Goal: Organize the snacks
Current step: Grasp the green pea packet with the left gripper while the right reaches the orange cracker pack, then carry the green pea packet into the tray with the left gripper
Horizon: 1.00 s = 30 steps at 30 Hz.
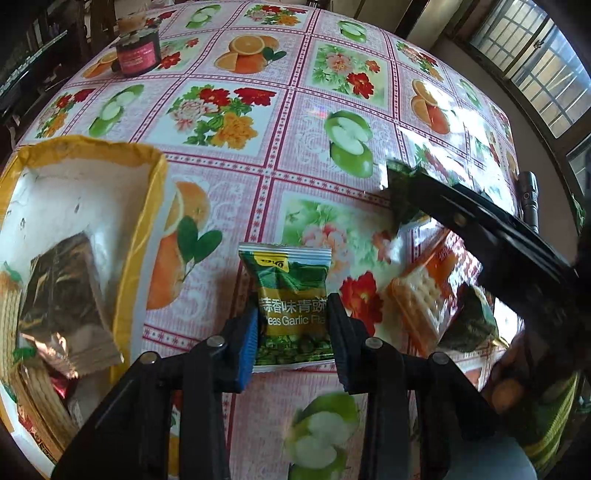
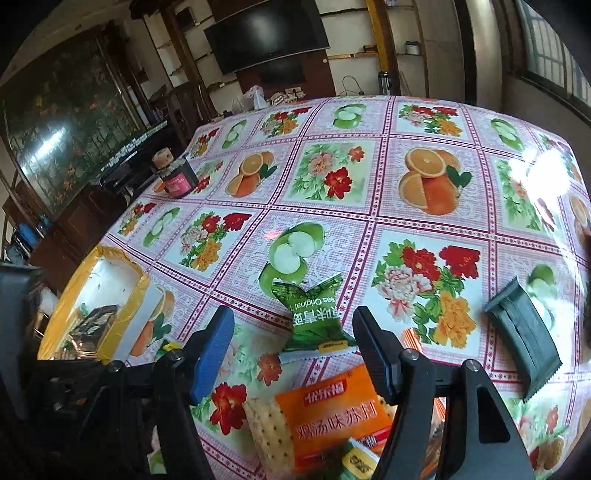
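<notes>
While left hand-held gripper [image 1: 291, 332] pinches garlic pea pkt [image 1: 290, 295], hiding its sides, right hand-held gripper [image 2: 295, 354] gapes wide.

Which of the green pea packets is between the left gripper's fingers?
The garlic pea packet, printed side up, pinched by the left gripper. The other green packet lies free.

A dark jar [image 1: 137, 53] with a pink label is standing near the far corner of the tabletop [image 1: 295, 110]. A black flashlight [image 1: 529, 201] is lying by its right edge, and a television [image 2: 266, 34] is hanging on the wall.
</notes>
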Each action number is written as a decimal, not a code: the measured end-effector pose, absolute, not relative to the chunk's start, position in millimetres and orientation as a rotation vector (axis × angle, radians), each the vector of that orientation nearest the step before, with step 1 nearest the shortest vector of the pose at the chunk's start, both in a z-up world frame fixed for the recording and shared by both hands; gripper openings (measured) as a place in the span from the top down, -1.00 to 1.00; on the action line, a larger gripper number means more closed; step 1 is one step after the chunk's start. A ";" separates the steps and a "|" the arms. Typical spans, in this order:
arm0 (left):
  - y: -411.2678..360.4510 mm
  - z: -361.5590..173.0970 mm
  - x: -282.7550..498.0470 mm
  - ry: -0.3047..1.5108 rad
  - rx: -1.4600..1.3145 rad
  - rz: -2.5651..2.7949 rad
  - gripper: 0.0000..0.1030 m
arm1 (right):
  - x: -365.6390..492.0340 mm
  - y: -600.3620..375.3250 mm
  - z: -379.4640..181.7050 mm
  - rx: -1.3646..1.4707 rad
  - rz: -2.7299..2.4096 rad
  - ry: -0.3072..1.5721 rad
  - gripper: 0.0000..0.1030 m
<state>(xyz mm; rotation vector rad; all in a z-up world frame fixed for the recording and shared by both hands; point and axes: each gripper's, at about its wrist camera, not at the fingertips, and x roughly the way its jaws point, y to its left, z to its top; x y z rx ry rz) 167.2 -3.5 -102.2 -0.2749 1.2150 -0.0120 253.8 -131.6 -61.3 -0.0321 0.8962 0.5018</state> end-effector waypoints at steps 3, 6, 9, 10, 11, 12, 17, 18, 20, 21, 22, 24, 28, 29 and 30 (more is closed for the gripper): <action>-3.3 -102.0 151.5 1.220 -0.280 -0.027 0.29 | 263.2 -123.9 -77.0 -0.059 0.494 0.950 0.41; -3.2 -98.7 137.5 1.214 -0.280 -0.031 0.29 | 247.0 -125.4 -71.8 -0.038 0.524 0.929 0.41; -2.8 -93.1 123.2 1.201 -0.275 -0.029 0.29 | 211.6 -126.9 -54.2 -0.015 0.566 0.879 0.41; -3.5 -91.0 118.7 1.195 -0.271 -0.028 0.29 | 200.9 -128.0 -48.8 -0.002 0.575 0.867 0.41; -4.5 -88.5 113.3 1.189 -0.265 -0.025 0.29 | 185.7 -133.8 -44.8 0.023 0.587 0.853 0.41; -5.6 -86.0 107.5 1.183 -0.258 -0.021 0.29 | 175.1 -137.7 -41.7 0.045 0.590 0.845 0.41; -13.6 -73.5 74.0 1.139 -0.199 0.011 0.29 | 125.6 -165.2 -38.2 0.167 0.586 0.819 0.41; -16.4 -70.4 66.6 1.128 -0.184 0.020 0.29 | 117.8 -169.3 -38.5 0.184 0.584 0.816 0.41; -21.0 -65.2 55.8 1.107 -0.161 0.030 0.29 | 103.7 -174.2 -41.6 0.208 0.584 0.824 0.41; -23.0 -62.4 49.5 1.096 -0.148 0.037 0.29 | 98.0 -175.9 -43.1 0.215 0.587 0.827 0.41; -23.7 -60.4 44.2 1.087 -0.138 0.042 0.29 | 93.6 -176.3 -44.5 0.218 0.590 0.831 0.41; -23.0 -56.4 34.3 1.075 -0.125 0.051 0.29 | 84.3 -175.6 -46.6 0.218 0.596 0.837 0.41; -17.3 -50.7 20.7 1.060 -0.121 0.077 0.29 | 74.1 -170.7 -46.7 0.221 0.616 0.838 0.40; -15.9 -50.0 17.7 1.057 -0.122 0.081 0.29 | 71.7 -169.4 -46.9 0.219 0.620 0.837 0.40; -14.6 -49.2 14.8 1.054 -0.122 0.085 0.29 | 69.5 -167.7 -46.4 0.218 0.625 0.836 0.40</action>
